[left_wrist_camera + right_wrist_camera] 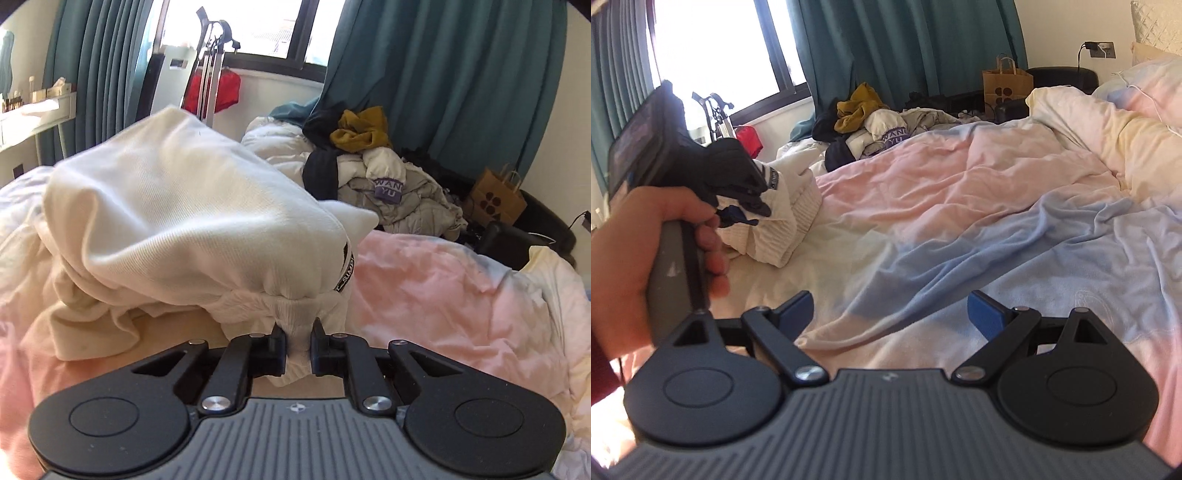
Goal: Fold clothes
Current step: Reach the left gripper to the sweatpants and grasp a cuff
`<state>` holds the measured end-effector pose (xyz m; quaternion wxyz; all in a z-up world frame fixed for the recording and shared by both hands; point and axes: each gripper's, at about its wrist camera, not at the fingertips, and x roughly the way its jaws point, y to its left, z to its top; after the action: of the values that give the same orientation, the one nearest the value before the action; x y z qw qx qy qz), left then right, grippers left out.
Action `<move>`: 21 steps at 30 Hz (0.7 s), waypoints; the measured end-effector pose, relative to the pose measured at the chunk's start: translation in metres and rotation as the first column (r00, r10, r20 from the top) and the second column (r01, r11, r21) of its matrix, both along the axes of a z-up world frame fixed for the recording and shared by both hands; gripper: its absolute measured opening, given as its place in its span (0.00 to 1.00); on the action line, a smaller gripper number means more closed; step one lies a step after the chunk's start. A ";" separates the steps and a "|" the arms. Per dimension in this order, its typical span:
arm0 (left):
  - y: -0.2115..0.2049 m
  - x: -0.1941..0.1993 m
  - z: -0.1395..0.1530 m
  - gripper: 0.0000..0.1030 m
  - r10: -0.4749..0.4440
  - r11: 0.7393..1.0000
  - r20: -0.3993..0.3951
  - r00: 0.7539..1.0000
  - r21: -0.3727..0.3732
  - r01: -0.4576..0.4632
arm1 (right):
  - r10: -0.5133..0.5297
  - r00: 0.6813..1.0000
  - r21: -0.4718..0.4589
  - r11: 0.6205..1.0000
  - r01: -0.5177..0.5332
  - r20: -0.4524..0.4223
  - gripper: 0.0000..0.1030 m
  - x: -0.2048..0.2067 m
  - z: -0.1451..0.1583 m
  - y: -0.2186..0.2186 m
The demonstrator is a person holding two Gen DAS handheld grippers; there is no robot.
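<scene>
Matt ribbed-knit cotton on the white sweatshirt [192, 221]; soft, wrinkled pastel cloth on the duvet [960, 206]; matt black plastic on the left tool [298, 341]; brown paper bag [1006, 86].

On my right the bed [960, 192] lies open and flat; the clothes pile [864, 122] blocks only its far edge.

white garment [177, 221] | bunched, ribbed hem lifted | possibly a sweatshirt
</scene>
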<state>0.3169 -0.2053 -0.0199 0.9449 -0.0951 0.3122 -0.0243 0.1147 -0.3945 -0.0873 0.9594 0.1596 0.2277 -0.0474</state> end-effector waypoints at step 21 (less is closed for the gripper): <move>0.286 -0.213 0.035 0.05 0.069 0.965 0.082 0.994 -0.260 -0.045 | 0.297 0.951 0.240 0.921 -0.308 0.081 0.89 -0.020 0.019 0.054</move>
<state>0.1034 0.0808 0.0155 0.9380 -0.2249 0.2603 -0.0417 0.0943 -0.3409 -0.0680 0.9320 0.2432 0.2332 0.1338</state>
